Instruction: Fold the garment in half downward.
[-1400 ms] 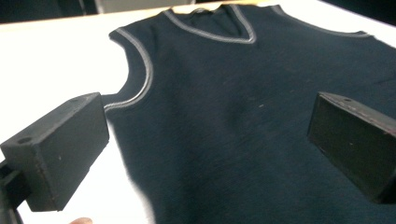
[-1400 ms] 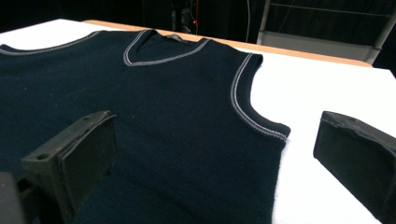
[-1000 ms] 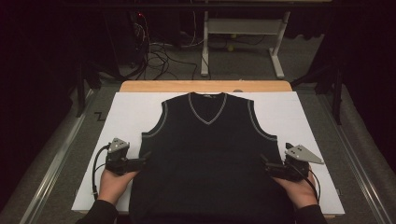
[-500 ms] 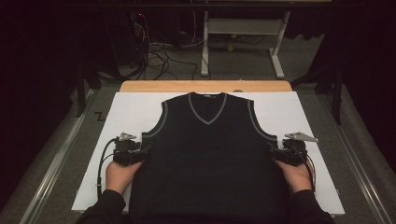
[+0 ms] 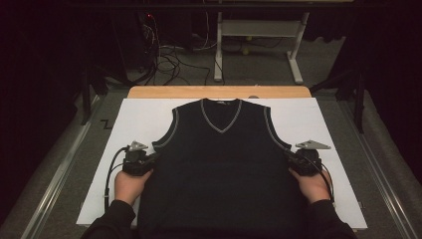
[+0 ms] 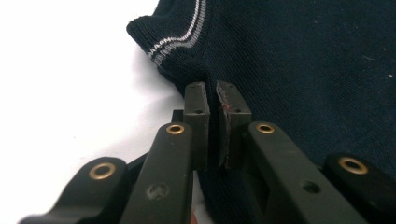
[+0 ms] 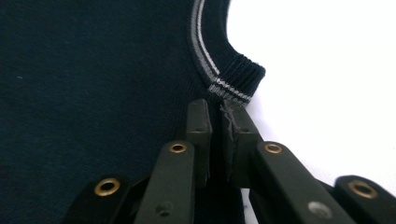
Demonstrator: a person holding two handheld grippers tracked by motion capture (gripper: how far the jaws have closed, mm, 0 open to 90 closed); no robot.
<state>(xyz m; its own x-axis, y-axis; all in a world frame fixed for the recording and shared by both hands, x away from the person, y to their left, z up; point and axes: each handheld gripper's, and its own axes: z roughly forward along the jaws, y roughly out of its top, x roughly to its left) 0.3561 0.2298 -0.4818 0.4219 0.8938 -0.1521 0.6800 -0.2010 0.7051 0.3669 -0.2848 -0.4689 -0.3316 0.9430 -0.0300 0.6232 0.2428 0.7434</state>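
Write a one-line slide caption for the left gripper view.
Left tongs shut on the side edge of a dark sleeveless sweater, just below its striped armhole trim, on a white board.

Dark long sleeves [image 5: 112, 219] were worn on both forearms, ending at the wrists. The left gripper [image 5: 149, 160] and the right gripper [image 5: 292, 158] were built of matt black parts. A grey three-cornered plate [image 5: 138, 146] was carried on top of the left one, and a like plate [image 5: 313, 146] on the right one. A black cable [image 5: 110, 172] was seen looping from the left gripper, and another [image 5: 326, 175] trailed from the right. In the gripper views, the black arms were marked by brass-coloured rivets [image 6: 175, 129] and small recessed screws [image 7: 316, 208]. The fingers [image 6: 196, 100] were flat, rectangular black blocks with small holes; fine scratches were seen on one right finger [image 7: 236, 123].
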